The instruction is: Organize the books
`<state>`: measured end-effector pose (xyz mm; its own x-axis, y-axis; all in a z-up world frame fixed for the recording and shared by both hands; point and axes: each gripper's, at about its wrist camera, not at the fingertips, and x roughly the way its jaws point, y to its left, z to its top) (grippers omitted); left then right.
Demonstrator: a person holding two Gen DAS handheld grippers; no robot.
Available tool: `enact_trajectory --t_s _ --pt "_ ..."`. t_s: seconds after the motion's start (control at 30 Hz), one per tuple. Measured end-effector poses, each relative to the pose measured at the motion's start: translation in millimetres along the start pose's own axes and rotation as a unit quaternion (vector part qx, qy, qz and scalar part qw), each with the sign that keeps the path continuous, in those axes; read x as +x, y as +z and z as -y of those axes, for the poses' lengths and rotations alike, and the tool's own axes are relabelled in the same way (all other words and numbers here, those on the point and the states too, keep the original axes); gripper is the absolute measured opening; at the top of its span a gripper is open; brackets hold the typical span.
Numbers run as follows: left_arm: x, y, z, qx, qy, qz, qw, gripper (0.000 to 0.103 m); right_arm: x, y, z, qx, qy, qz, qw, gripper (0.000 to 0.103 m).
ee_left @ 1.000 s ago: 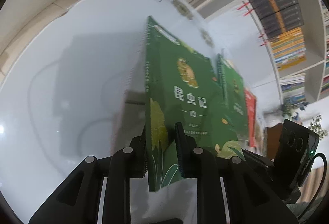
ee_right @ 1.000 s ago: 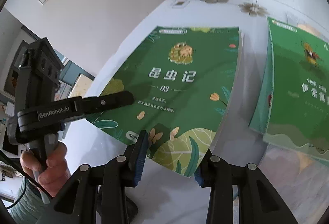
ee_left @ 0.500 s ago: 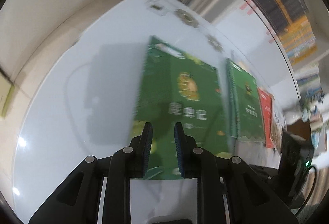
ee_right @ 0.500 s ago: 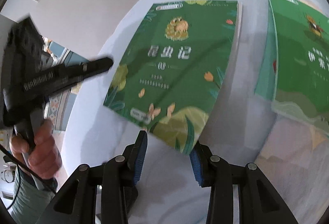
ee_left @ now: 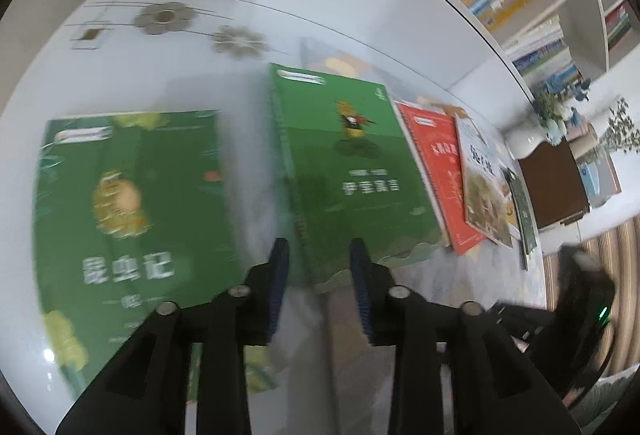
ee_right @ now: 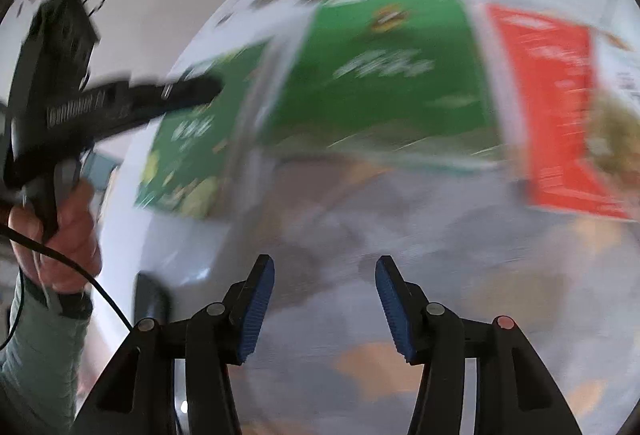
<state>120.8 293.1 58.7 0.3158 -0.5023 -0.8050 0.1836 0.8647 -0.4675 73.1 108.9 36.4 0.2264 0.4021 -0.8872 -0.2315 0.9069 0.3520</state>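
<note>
Both tongs have just been opening, nothing between them: left gripper (ee_left: 320,255) hangs above the green insect-cover book (ee_left: 132,211) lying flat on the glossy white table (ee_left: 120,47); right gripper (ee_right: 325,275) over blurred, probably bare tabletop.

Two green books (ee_left: 132,203) (ee_left: 352,171) lie flat side by side on the white table; at three o'clock, a red book (ee_left: 440,171) overlaps others.

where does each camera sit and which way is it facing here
Left wrist: on the left hand-held gripper, looking down along its open fingers at the white table and a row of books; right hand-held gripper at right edge.
Right wrist: on the right hand-held gripper, fingers open over the table, blurred; the hand and sleeve hold the left one.
Shared: insect book, second green book, red book.
</note>
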Motion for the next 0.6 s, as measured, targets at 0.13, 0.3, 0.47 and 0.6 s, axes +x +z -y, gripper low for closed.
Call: enact_trajectory --t_s 0.13,0.3,0.47,0.6 --pt "15 5 8 0.002 0.006 -0.004 1.0 0.047 -31 27 43 0.045 -0.024 0.06 0.997 0.056" --pt "33 3 11 -0.012 0.029 0.0 0.9995 0.047 -29 61 73 0.077 -0.05 0.084 0.992 0.057" --pt "51 0 10 -0.031 0.042 -0.011 0.9986 0.045 -11 74 80 0.08 -0.051 0.081 0.992 0.056" --pt "55 3 7 -0.047 0.03 -0.01 0.9984 0.045 6 82 79 0.068 -0.046 0.079 0.993 0.044"
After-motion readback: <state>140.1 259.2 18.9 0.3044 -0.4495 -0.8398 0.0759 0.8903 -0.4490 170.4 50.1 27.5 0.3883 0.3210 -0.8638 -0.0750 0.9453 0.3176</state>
